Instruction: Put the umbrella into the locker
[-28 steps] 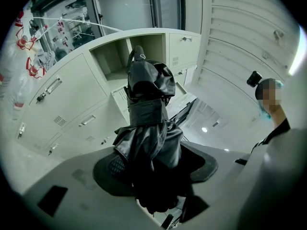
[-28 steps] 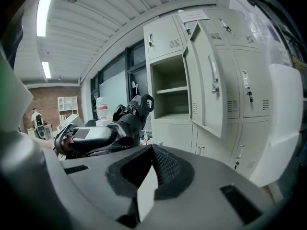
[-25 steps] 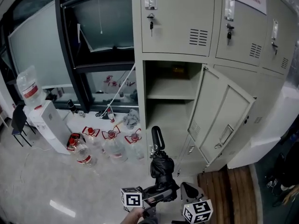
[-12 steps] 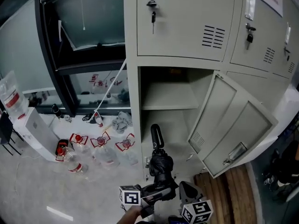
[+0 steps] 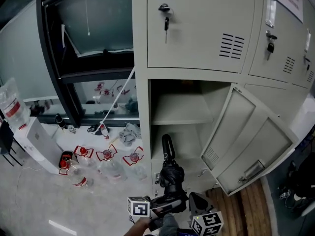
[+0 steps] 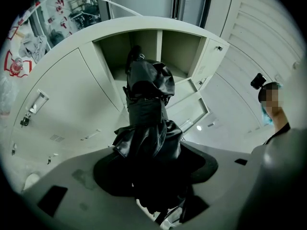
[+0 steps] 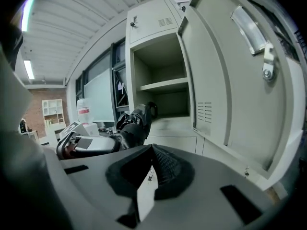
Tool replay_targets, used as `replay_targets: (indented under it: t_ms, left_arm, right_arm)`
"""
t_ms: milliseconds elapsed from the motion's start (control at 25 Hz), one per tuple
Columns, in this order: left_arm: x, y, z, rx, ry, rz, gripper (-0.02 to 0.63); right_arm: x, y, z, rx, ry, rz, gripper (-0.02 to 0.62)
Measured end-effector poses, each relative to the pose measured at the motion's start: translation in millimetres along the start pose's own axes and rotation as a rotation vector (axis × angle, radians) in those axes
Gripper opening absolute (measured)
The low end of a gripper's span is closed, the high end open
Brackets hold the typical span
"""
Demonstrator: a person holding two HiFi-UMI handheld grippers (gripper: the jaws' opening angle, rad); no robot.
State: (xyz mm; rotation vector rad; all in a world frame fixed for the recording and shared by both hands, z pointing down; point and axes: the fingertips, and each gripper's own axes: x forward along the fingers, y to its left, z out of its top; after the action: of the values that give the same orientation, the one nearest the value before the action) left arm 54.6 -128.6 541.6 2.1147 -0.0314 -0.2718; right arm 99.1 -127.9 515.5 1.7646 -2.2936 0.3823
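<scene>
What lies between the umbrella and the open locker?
Nothing. In the right gripper view the end of the umbrella is short of the locker, with only bare space between. The head view shows no obstacle either.

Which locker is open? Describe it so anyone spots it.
Find the grey locker bank, leftmost column. Under the top door with a key hanging in its lock is the open locker: the only one with its door swung out, one shelf inside.

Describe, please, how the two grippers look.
The left gripper and the right gripper are grey and broad-bodied, with black pads, one of them ribbed. Each bears a white cube with black square markers.
</scene>
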Motion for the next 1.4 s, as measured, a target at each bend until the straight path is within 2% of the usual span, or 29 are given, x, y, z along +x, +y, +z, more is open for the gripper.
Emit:
replay_targets:
  t_ms: [520, 1120, 1240, 1400]
  left_arm:
    - [13, 14, 14, -0.033, 0.009, 0.009, 0.264]
    - [35, 44, 52, -0.096, -0.01, 0.009, 0.264]
    - [38, 52, 62, -0.127, -0.028, 0.001, 0.265]
    - [47, 55, 76, -0.22, -0.078, -0.021, 0.264]
  right_arm:
    - [26, -14, 8, -0.007, -0.01, 0.021, 0.002]
    - [63, -37, 21, 0.014, 0.004, 0.014, 0.002]
    - [70, -44, 19, 0.018, 0.013, 0.011, 0.002]
    - [78, -51, 20, 0.025, 0.028, 0.005, 0.002]
